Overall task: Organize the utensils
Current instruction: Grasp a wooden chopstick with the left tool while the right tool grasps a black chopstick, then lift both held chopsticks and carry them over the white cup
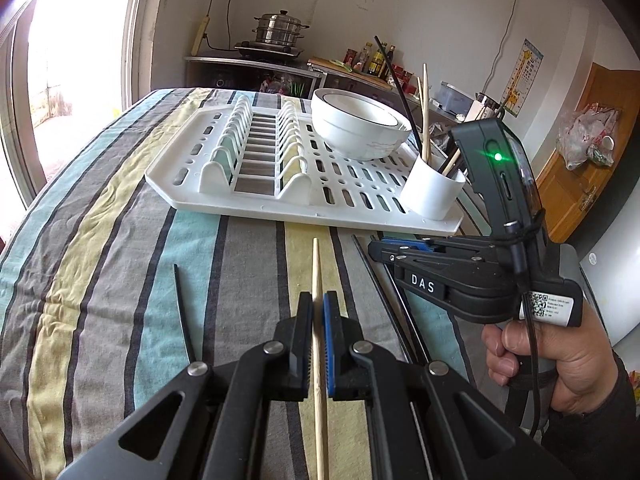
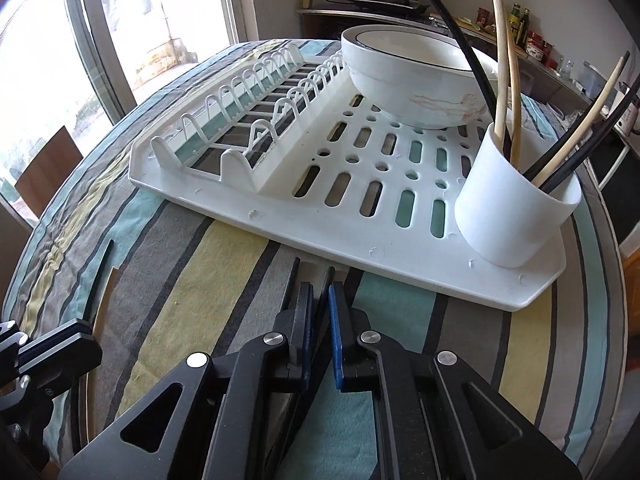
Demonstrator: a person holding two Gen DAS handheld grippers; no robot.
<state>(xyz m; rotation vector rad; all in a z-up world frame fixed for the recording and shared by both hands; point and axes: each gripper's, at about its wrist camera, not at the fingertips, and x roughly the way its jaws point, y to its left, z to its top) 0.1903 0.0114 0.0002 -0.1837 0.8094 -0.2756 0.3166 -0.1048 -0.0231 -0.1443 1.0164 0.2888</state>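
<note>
Wooden chopstick [image 1: 318, 320] clamped in left tool [image 1: 318, 312]; black chopstick [image 2: 322, 320] between nearly closed right tool [image 2: 320, 312], marked "DAS".

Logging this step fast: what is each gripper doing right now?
Left gripper: closed on a wooden chopstick.
Right gripper: closed on a black chopstick.

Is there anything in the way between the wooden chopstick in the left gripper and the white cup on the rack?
Nothing visible blocks it. The wooden chopstick sits in the left hand-held gripper; only striped cloth and the low rack edge lie before the white cup. The right hand-held gripper sits off to the side.
</note>
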